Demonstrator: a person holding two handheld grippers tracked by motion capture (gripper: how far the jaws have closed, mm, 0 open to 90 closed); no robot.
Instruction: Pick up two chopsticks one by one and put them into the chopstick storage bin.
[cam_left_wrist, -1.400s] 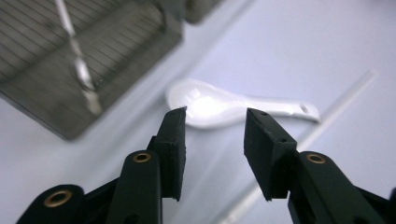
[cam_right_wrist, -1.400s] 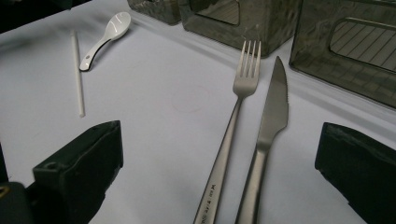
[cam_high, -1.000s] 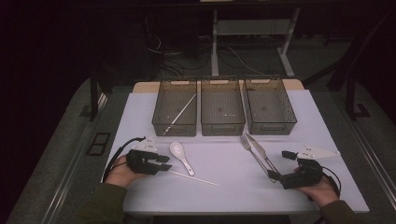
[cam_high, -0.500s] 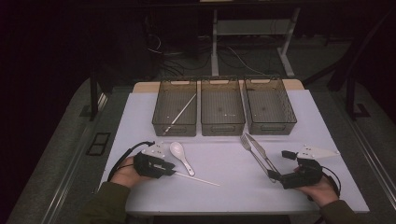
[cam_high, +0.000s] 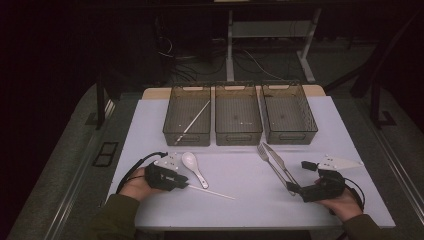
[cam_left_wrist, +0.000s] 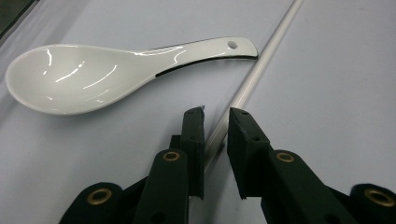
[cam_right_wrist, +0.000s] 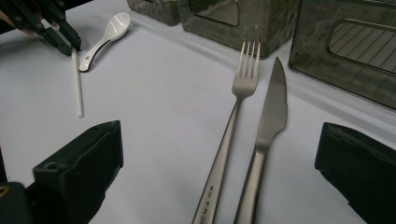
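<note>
A white chopstick (cam_high: 212, 192) lies on the table, and its left end runs between the jaws of my left gripper (cam_high: 184, 184). In the left gripper view that chopstick (cam_left_wrist: 261, 60) passes through the narrow gap of the gripper (cam_left_wrist: 215, 116). The jaws have just been closing, and a sliver of space still shows beside the stick. A white ceramic spoon (cam_left_wrist: 84, 74) rests just beyond it. My right gripper (cam_high: 295, 189) stands wide open at the handle ends of a steel fork (cam_right_wrist: 233, 112) and knife (cam_right_wrist: 271, 116), which lie side by side.
Three dark mesh bins stand in a row at the back: the left bin (cam_high: 186, 138) holds another chopstick (cam_high: 192, 121), beside it the middle bin (cam_high: 238, 138) and the right bin (cam_high: 291, 136). The table's front edge lies just below both hands.
The left gripper has shifted slightly toward the chopstick's left end and its jaws have narrowed around it. The right gripper, fork and knife have stayed put.
</note>
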